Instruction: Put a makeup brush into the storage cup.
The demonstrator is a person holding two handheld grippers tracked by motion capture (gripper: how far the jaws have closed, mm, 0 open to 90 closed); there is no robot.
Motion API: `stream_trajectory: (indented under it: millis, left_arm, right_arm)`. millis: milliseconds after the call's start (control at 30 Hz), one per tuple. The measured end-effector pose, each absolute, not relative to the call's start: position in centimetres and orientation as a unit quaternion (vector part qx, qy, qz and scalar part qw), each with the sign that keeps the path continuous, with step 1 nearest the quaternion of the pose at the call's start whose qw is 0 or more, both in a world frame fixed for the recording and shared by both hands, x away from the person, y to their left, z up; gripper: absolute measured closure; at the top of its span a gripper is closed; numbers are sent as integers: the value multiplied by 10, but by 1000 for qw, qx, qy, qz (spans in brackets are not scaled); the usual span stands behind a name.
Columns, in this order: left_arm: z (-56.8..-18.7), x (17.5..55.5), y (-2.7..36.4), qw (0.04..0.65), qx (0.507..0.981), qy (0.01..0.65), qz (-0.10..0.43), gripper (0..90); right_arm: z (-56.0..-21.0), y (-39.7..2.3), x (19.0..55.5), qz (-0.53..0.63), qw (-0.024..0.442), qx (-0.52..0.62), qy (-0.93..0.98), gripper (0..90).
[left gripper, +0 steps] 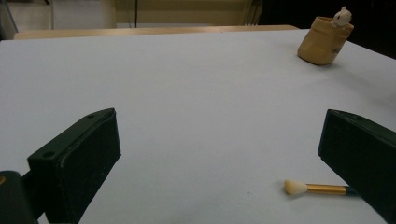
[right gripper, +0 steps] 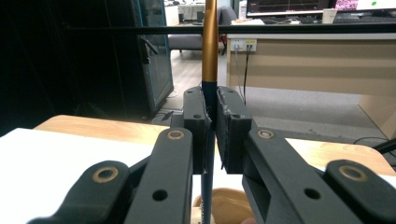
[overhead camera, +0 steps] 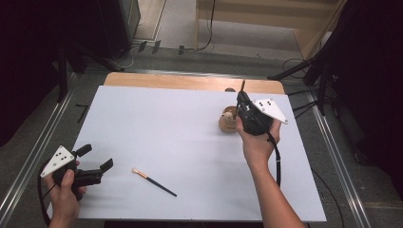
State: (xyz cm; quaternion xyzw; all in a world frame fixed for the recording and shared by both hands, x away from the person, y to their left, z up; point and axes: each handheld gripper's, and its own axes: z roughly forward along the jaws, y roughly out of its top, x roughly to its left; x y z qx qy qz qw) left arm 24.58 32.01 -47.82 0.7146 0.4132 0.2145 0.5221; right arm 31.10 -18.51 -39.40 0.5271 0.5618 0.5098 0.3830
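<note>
Seen from the high view: a white rectangular sheet covering a wooden table, floor rails on both sides. At lower left, a hand gripping the black two-jaw left gripper, grey three-cornered plate on top, jaws spread wide apart and clasping nothing. Just right of it, lying flat on the white sheet, a slim makeup brush with pale bristle tip, gold collar and dark handle, bristle end toward the left gripper, handle angling toward the near edge.

Toward the far right of the sheet, a hand holding the black right gripper directly above a small round tan wooden cup. A thin dark stick rising from between the jaws.

From the left gripper view: both black jaws wide apart at the frame's sides, bare white sheet between them. The lying brush's pale tip and gold collar low at right, its handle vanishing behind the right-hand jaw. Far off at upper right, the tan cup with a small white animal figure perched on its rim, a detail hard to make out from above.

From the right gripper view: jaws clamped tight on a second brush, gold upper shaft and dark blue lower handle, held upright. Cup rim directly below the jaws, brush handle running down toward it; whether touching, cannot tell.
</note>
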Motion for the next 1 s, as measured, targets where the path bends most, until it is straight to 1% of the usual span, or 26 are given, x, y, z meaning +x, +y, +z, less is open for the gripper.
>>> stream_trajectory:
  millis: [533, 1000]
  left_arm:
    - [-478, 246, 321, 522, 715, 412, 215, 0]
    - [-479, 246, 321, 522, 715, 412, 215, 0]
  right_arm:
    - [-414, -198, 331, 488, 392, 550, 554, 844]
    - [-428, -200, 341, 473, 389, 557, 560, 844]
